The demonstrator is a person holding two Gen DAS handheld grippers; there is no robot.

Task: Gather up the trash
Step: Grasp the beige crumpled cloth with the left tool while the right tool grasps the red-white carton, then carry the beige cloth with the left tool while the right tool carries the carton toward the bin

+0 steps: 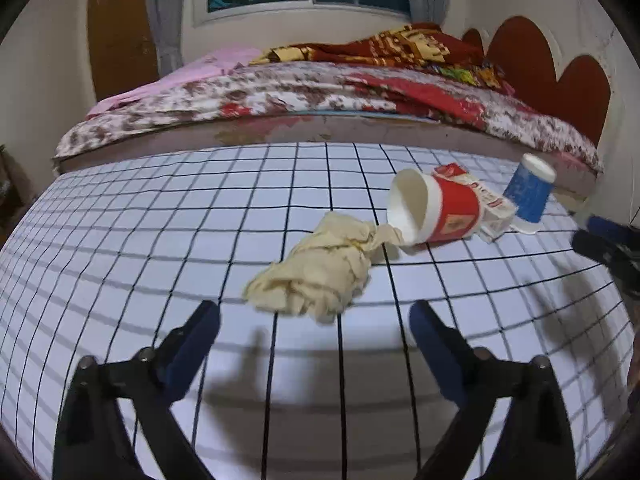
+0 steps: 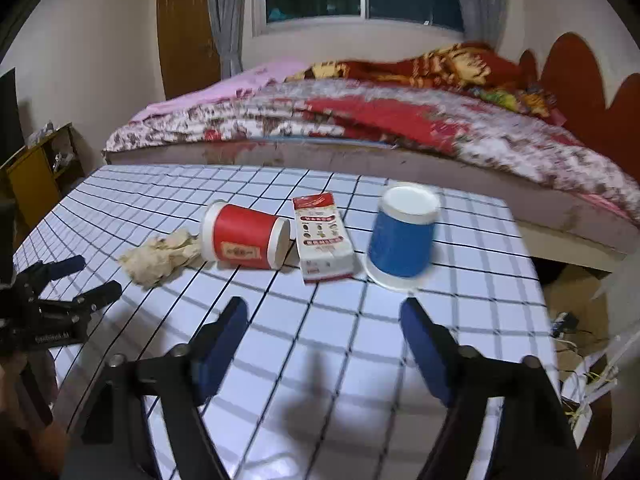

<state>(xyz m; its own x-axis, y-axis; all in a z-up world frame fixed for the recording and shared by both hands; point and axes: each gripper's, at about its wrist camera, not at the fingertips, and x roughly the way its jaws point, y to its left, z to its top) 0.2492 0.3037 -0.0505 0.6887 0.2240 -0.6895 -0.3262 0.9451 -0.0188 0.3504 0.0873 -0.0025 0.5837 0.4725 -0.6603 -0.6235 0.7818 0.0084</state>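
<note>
A crumpled beige paper wad [image 1: 316, 268] lies on the checked table [image 1: 160, 220], just beyond my open, empty left gripper [image 1: 314, 314]. Behind it a red paper cup [image 1: 436, 208] lies on its side, mouth toward me. A small red-and-white carton [image 1: 488, 200] lies flat beside it, and a blue cup [image 1: 530, 190] stands upside down. In the right wrist view my right gripper [image 2: 324, 312] is open and empty, short of the carton [image 2: 324, 240], red cup [image 2: 244, 240], blue cup [image 2: 402, 236] and wad [image 2: 160, 256]. The left gripper [image 2: 82, 278] shows at the left.
A bed [image 1: 320, 88] with floral and red blankets runs along the table's far edge. A wooden shelf [image 2: 36, 172] stands at the left. Past the table's right edge the floor holds cables and clutter [image 2: 580, 352].
</note>
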